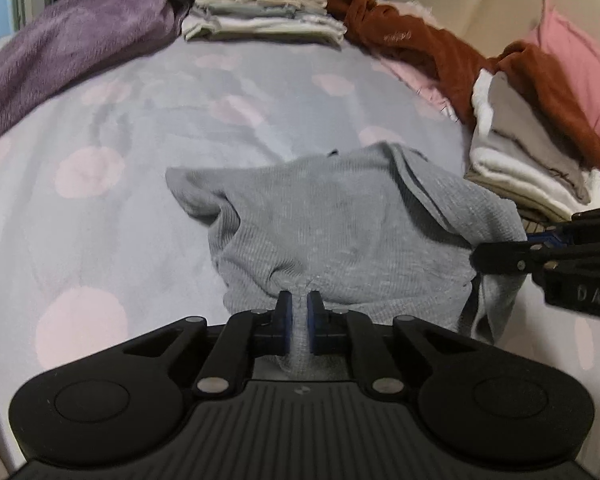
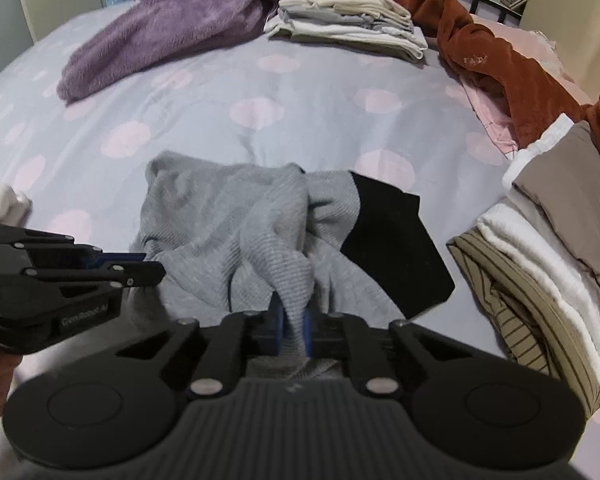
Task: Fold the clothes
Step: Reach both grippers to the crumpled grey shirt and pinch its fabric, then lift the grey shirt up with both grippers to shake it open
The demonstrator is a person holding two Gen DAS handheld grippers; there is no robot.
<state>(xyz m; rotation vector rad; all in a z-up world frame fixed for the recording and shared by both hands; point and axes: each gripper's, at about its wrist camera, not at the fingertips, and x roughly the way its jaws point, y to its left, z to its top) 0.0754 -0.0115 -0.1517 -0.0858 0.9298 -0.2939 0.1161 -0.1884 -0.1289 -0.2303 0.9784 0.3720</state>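
A grey ribbed garment (image 1: 332,220) lies bunched on the bed, and the right wrist view shows a black panel (image 2: 396,240) on its right side. My left gripper (image 1: 299,304) is shut on a pinch of its near edge. My right gripper (image 2: 291,312) is shut on another fold of the same grey garment (image 2: 236,220). Each gripper shows in the other's view: the right gripper (image 1: 480,258) at the cloth's right edge, the left gripper (image 2: 156,270) at its left edge.
The bedsheet (image 1: 140,128) is lilac with pink dots. A folded pile (image 1: 260,16) sits at the far side, another stack (image 2: 548,240) close on the right. A purple fleece (image 2: 188,28), a rust fleece (image 2: 492,60) and a pink pillow (image 1: 576,60) ring the bed.
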